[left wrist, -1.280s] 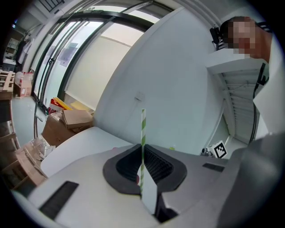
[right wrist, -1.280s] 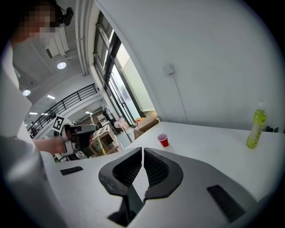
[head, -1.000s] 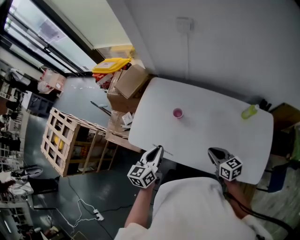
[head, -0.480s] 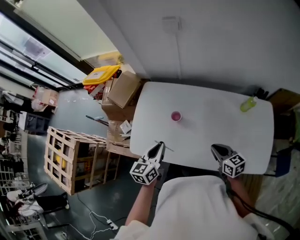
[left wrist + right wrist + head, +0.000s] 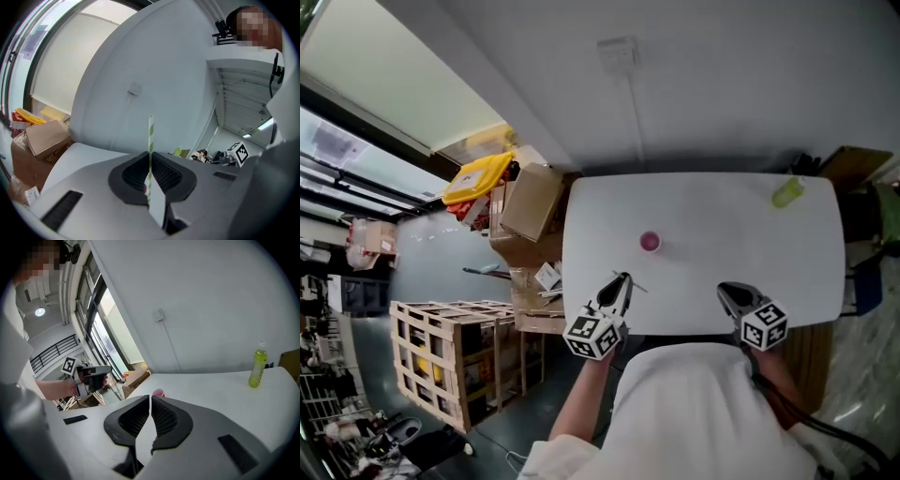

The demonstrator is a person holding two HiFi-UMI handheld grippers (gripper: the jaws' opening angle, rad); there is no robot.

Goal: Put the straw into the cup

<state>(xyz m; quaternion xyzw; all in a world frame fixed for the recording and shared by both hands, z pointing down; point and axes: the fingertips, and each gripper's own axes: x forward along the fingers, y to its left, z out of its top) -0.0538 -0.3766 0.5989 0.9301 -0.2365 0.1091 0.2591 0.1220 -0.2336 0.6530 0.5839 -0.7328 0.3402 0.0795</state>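
A small pink cup point(image 5: 650, 242) stands upright near the middle of the white table point(image 5: 741, 234); it also shows in the right gripper view point(image 5: 158, 393). My left gripper point(image 5: 617, 289) hovers at the table's near edge, short of the cup, shut on a green-and-white striped straw point(image 5: 150, 136). The straw stands up between the jaws. My right gripper point(image 5: 731, 296) is at the near edge further right, shut with nothing between its jaws point(image 5: 150, 398). From the right gripper view, the left gripper point(image 5: 93, 373) shows to the left of the cup.
A green drink bottle point(image 5: 787, 193) stands at the table's far right corner, also seen as the bottle point(image 5: 256, 365). Cardboard boxes point(image 5: 528, 202), a yellow bin point(image 5: 478, 178) and a wooden crate point(image 5: 464, 352) sit on the floor left of the table. A wall runs behind it.
Both grippers have edged forward over the table's near edge, the left one more, still gripping the straw. The head view has swung, so the table sits squarer in the picture.
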